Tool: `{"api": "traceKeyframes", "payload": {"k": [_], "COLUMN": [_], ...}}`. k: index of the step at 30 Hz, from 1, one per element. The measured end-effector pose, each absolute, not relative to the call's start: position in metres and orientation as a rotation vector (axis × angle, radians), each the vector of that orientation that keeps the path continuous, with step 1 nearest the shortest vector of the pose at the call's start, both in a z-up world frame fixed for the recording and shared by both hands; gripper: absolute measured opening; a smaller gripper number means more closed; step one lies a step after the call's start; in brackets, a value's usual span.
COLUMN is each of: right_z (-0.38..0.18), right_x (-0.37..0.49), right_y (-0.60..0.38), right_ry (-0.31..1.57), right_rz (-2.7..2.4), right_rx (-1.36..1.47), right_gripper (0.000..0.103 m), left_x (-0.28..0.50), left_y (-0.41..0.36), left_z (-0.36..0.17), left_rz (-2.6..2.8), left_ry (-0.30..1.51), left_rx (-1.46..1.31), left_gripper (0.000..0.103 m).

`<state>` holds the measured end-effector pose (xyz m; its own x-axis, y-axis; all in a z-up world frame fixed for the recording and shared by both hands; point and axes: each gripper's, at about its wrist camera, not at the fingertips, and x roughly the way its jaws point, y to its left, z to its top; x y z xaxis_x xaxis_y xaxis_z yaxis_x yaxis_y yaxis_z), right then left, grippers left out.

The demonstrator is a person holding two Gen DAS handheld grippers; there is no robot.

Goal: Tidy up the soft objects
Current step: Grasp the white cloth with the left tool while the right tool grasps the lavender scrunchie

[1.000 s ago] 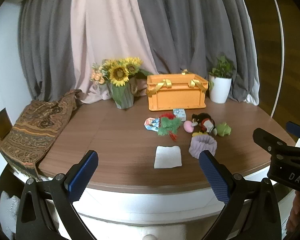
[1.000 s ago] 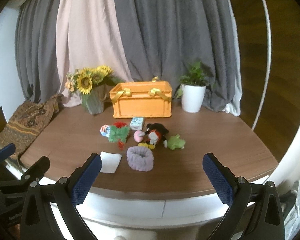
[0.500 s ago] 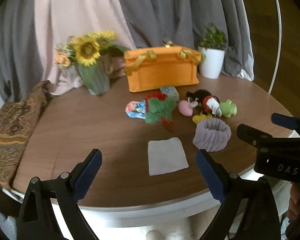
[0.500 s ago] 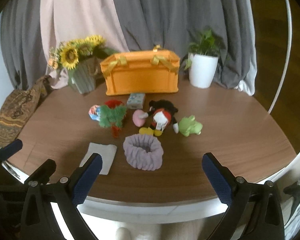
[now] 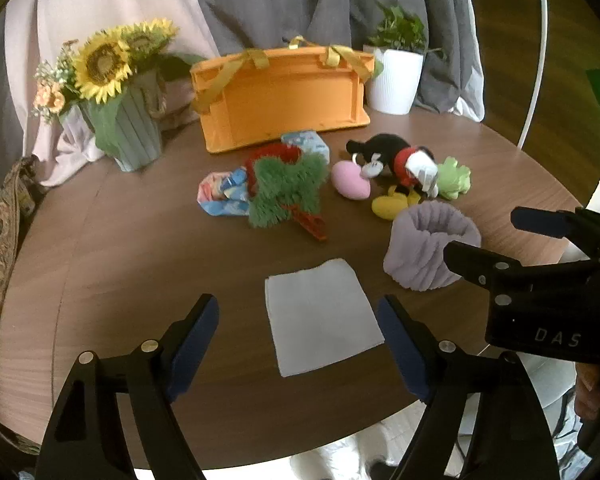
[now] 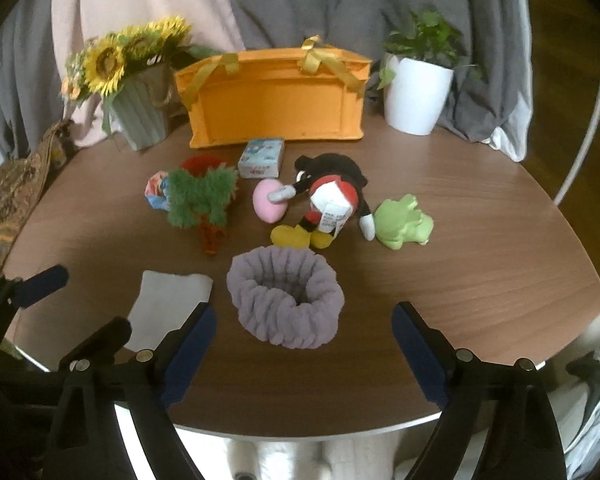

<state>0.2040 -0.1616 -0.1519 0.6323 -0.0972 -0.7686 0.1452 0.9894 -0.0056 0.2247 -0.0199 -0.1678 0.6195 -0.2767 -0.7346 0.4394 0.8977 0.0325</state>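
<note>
Both grippers nearer: one cloth [image 5: 322,316], one scrunchie [image 6: 286,301].

cloth [image 5: 322,316] left of scrunchie [image 5: 430,248] | toys [image 5: 404,164] behind | crate [image 5: 282,92] rearmost on table [image 5: 120,264]

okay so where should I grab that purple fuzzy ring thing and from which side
Probably pinch the near wall of the purple ring from above, one finger inside the open hollow and one outside. It sits upright with its opening up, right ahead of the open right claw.

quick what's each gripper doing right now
Left gripper: open, empty, above the white cloth.
Right gripper: open, empty, near the purple scrunchie.
</note>
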Motion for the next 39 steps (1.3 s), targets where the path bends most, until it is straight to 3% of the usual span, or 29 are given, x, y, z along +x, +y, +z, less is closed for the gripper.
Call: {"api": "traceKeyframes", "payload": {"k": [13, 27, 35, 37, 39], "right_z": [-0.185, -0.197, -0.197, -0.197, -0.196], "right_x": [0.227, 0.239, 0.241, 0.241, 0.241], "right_y": [-0.173, -0.177, -0.177, -0.176, -0.176], "right_ry": [0.946, 0.972, 0.981, 0.984, 0.985], "right_rz": [0.005, 0.085, 0.124, 0.136, 0.151], "right_rx": [0.023, 0.040, 0.030, 0.025, 0.022], "right_gripper": [0.082, 0.062, 0.046, 0.041, 0.037], "left_x": [0.231, 0.244, 0.244, 0.244, 0.245], "left_y": [-0.039, -0.049, -0.050, -0.050, -0.050], "left_z": [-0.198, -0.214, -0.213, -0.212, -0.212], "left_rz": [-0.352, -0.313, -0.315, -0.318, -0.320], "left_ry": [0.863, 0.908, 0.919, 0.927, 0.940], "left_rx": [0.205, 0.158, 0.101, 0.084, 0.062], "left_gripper": [0.072, 0.063, 0.040, 0.027, 0.020]}}
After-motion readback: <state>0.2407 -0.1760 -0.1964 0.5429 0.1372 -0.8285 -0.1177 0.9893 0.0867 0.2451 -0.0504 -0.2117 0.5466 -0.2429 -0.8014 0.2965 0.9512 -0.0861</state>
